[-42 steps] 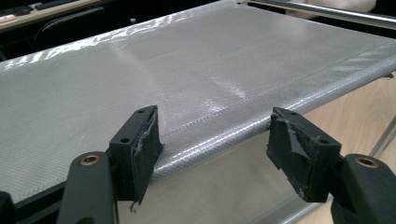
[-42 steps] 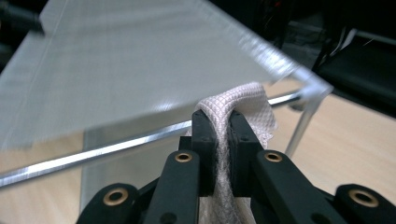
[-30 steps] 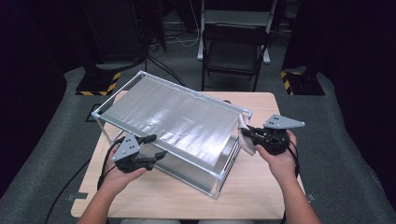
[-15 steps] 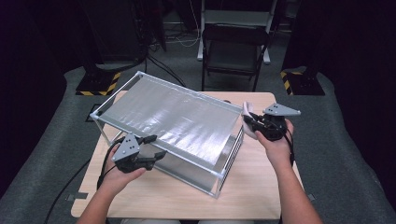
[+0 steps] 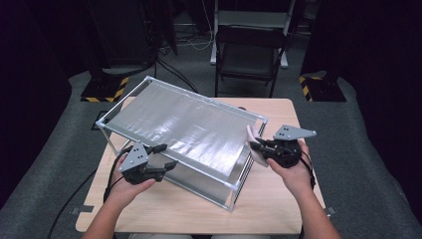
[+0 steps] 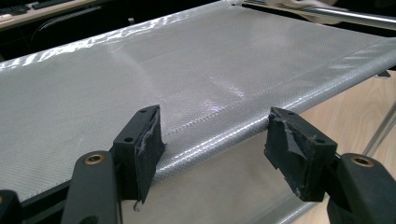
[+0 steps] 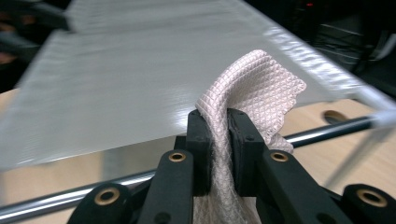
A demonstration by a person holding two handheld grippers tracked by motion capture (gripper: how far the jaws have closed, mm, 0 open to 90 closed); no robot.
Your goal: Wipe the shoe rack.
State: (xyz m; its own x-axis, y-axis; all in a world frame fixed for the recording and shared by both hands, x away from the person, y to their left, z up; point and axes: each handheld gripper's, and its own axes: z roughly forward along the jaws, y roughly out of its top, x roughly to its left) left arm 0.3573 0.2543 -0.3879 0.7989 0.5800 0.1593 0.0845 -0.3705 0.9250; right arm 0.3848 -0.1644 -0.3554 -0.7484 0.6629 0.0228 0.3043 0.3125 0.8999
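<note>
At the rack's point(image 5: 181, 132) right end, right hand-held gripper point(image 5: 256, 146) clamps the waffle cloth point(image 7: 252, 88); wiping appears barely begun. Left hand-held gripper point(image 6: 215, 149) stands wide at the front rail, steadying nothing yet.

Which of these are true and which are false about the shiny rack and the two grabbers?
1. The right gripper pinches a pale waffle cloth. True.
2. The left gripper is shut tight on the cloth. False: its jaws stand wide apart at the rack's front edge, with no cloth between them.
3. The rack stands on a wooden table. True.
4. The rack's top sheet is bright red. False: it is silvery grey.
5. A dark chair stands beyond the table. True.
</note>
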